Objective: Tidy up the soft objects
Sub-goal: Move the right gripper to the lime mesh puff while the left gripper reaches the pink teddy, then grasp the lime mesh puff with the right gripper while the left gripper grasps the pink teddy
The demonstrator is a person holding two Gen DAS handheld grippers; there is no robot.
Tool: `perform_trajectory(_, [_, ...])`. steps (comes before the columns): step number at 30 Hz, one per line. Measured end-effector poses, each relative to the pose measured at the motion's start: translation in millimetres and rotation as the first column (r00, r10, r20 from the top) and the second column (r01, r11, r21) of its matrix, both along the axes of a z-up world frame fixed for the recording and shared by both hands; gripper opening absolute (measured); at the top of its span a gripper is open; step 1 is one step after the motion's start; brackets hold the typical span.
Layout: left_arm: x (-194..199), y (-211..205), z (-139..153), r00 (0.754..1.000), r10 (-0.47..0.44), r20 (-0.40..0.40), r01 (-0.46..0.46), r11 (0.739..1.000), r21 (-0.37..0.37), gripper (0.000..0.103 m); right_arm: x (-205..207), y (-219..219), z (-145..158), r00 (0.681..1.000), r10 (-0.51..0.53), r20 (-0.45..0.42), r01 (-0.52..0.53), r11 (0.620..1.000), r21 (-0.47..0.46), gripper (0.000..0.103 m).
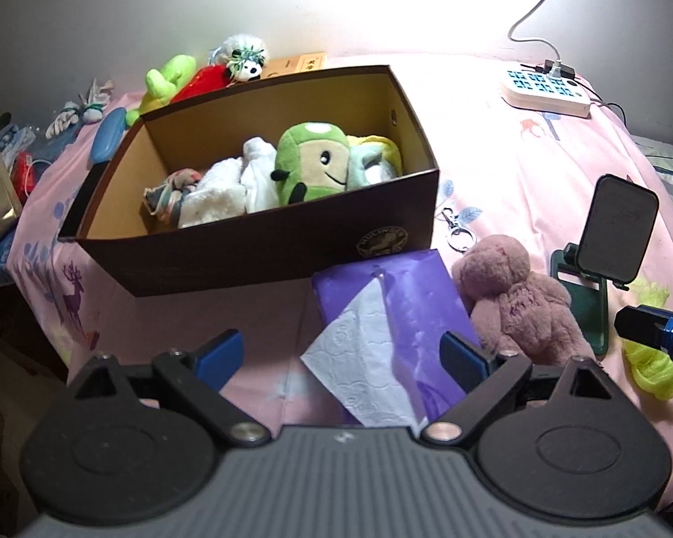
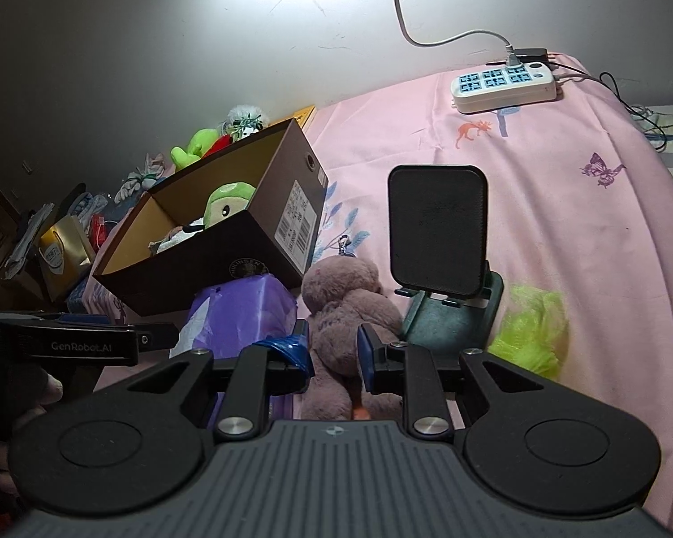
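The left gripper (image 1: 341, 354) stands spread wide and empty over a purple tissue pack (image 1: 394, 314), a white tissue (image 1: 363, 358) lying between its fingers. The pink bear (image 2: 345, 318) lies on the pink sheet (image 2: 560, 179), just right of the pack and beside the phone stand (image 2: 439, 242). The right gripper (image 2: 334, 354) has its jaws narrowly parted with the bear's body between them; whether the pads press on it cannot be told. The box (image 1: 247, 251) beyond holds a green plush (image 1: 314, 161) and white cloths (image 1: 238, 188). A yellow-green puff (image 2: 533, 327) lies right of the stand.
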State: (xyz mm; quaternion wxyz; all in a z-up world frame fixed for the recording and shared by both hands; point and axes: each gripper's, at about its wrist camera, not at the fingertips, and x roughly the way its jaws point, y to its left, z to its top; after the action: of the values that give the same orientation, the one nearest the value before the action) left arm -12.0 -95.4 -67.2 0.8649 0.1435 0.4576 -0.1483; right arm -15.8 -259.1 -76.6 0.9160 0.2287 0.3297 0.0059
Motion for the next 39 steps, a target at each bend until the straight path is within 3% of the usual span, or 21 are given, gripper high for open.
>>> perform_trajectory(8, [-23.5,-40.2,-5.1,0.993,-0.12,-0.013,0.119,0.991,-0.062,0.093,-21.9,-29.5,-11.1,0.999,-0.04,-0.018,0.04,0.999,0.009,0.006])
perform_trajectory(14, [-40.9,-70.0,-22.4,0.97,-0.237,-0.051,0.232,0.969,-0.088,0.093,-33.4,-52.0,-21.0,0.997,-0.07,-0.04,0.072,0.995,0.062,0.006])
perform_trajectory(21, [-55.5,-90.2,-40.5,0.949,-0.306,-0.081,0.298,0.95,-0.096,0.093,-34.9,-71.3,-29.4,0.995,-0.083,-0.052,0.089,0.989,0.121,0.007])
perform_trajectory(25, [-53.1,-98.8,-44.4,0.955,-0.292,-0.043,0.288,0.953,-0.093,0.093,-35.1,-78.7,-29.8,0.996,-0.082,-0.041,0.087,0.986,0.139,0.007])
perform_trajectory(31, [-24.9,-104.2,-53.8,0.982,-0.186,-0.013,0.184,0.976,-0.113,0.093,-35.9,-89.8,-31.6,0.995,-0.093,-0.037,0.097,0.985,0.144,0.007])
perform_trajectory(39, [9.3,-104.8,-59.6,0.99,-0.134,-0.044,0.126,0.98,-0.151,0.095,-36.2,-100.9,-35.5,0.994,-0.104,-0.042,0.109,0.982,0.157,0.007])
